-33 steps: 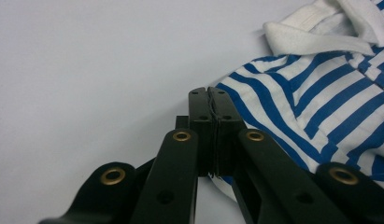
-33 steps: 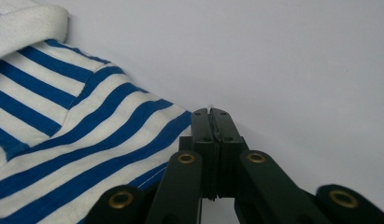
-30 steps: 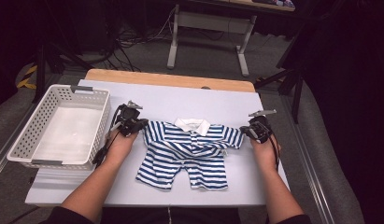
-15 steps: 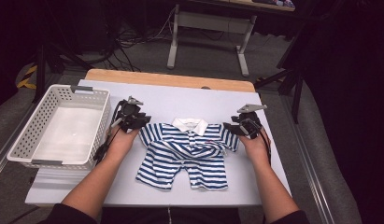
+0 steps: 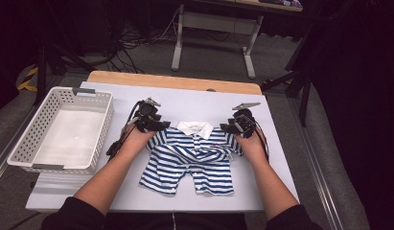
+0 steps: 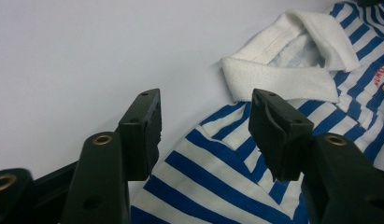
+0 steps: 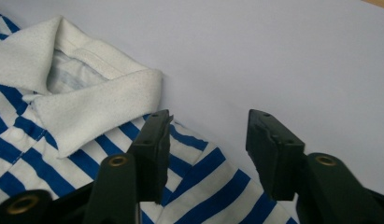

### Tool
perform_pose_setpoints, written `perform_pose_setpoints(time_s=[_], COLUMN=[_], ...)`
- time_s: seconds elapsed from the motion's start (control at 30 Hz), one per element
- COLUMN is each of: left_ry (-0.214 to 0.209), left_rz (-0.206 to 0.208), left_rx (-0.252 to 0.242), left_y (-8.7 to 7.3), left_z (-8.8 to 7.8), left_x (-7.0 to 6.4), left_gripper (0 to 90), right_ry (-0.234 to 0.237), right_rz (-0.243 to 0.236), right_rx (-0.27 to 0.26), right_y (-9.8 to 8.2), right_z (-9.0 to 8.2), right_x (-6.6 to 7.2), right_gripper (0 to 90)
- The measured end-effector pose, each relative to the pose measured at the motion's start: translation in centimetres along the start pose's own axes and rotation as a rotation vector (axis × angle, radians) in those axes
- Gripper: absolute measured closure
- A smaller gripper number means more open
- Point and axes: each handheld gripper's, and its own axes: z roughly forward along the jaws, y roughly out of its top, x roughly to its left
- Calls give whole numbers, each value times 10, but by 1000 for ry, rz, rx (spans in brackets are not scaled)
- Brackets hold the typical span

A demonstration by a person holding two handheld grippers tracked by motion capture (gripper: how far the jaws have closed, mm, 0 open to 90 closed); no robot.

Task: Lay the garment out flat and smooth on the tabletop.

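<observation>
1. Striped shirt (image 5: 192, 155), blue and white with a white collar (image 5: 195, 127), lies flat on the white tabletop (image 5: 194, 98) near the middle, collar toward the far edge, hem toward the person. Both sleeves are folded in over the body.
2. Left gripper (image 5: 154, 125) sits at the shirt's left shoulder. In the left gripper view its jaws are spread partway, having just been opening, with the shoulder fabric (image 6: 227, 158) lying below and between them. Pads do not press on the cloth; one jaw is over bare table, the other over stripes just beside the collar (image 6: 278, 77).
3. Right gripper (image 5: 231, 127) sits at the shirt's right shoulder. In the right gripper view its jaws are spread partway, having just closed a little. Striped shoulder edge (image 7: 203, 182) lies between them, not pinched; one jaw is over the stripes next to the collar (image 7: 96, 107), the other over bare table.
4. Left hand (image 5: 137, 139) and right hand (image 5: 252, 146) rest low at the table, one on each side of the shirt, forearms coming in from the near edge, grippers pointing inward toward the collar.
5. White plastic basket (image 5: 27, 143) stands at the left end of the table, well apart from the shirt.
6. Wooden strip (image 5: 170, 80) runs along the far edge of the table.
</observation>
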Motion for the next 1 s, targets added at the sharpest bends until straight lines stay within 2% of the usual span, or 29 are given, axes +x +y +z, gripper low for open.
perform_pose_setpoints(time_s=[0.07, 0.3, 0.4, 0.57, 0.7, 0.8, 0.83, 0.87, 0.93, 1.0], left_ry=[5, 10, 2, 10, 46, 84, 92, 99, 110, 101], left_rz=[3, 14, 9, 20, 70, 67, 78, 86, 84, 89], left_rx=[36, 100, 131, 131, 122, 121, 124, 127, 127, 132], left_y=[0, -2, -4, -5, -8, -8, -8, -8, -8, -8], left_z=[4, 12, 14, 14, 15, 16, 17, 17, 16, 15], left_x=[2, 4, 5, 4, -2, -7, -9, -10, -10, -10], left_gripper=[471, 545, 550, 558, 555, 559, 564, 570, 603, 685], right_ry=[5, 6, 9, 16, 25, 28, 26, 25, 23, 30], right_rz=[2, -15, -20, -32, -54, -50, -50, -50, -49, -55], right_rx=[6, 61, 90, 113, 122, 120, 121, 122, 124, 129], right_y=[1, 0, -2, -3, -5, -6, -6, -6, -5, -5], right_z=[3, 15, 18, 18, 17, 17, 17, 17, 16, 15], right_x=[-1, -2, -3, -2, 1, 1, 1, 1, 2, 2], right_gripper=[535, 559, 564, 557, 491, 488, 491, 506, 604, 672])
